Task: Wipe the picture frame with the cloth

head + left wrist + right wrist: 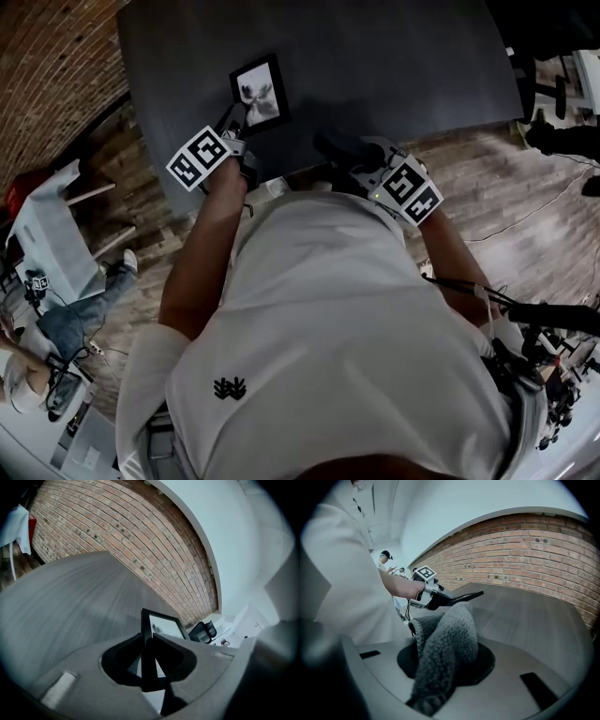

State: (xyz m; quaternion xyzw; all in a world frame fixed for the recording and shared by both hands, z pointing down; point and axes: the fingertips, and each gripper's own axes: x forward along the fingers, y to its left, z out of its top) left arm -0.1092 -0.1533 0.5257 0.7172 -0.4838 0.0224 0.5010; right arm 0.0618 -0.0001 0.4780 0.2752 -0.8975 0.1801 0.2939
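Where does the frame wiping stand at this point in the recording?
Done: both pickups. The left gripper is shut on the picture frame by its edge, and the right gripper is shut on the grey cloth. In hand: cloth and frame are held apart. Left: seemingly the wiping itself, since no contact shows.

White T-shirt (pixel 356 328), small black logo (pixel 230 387).
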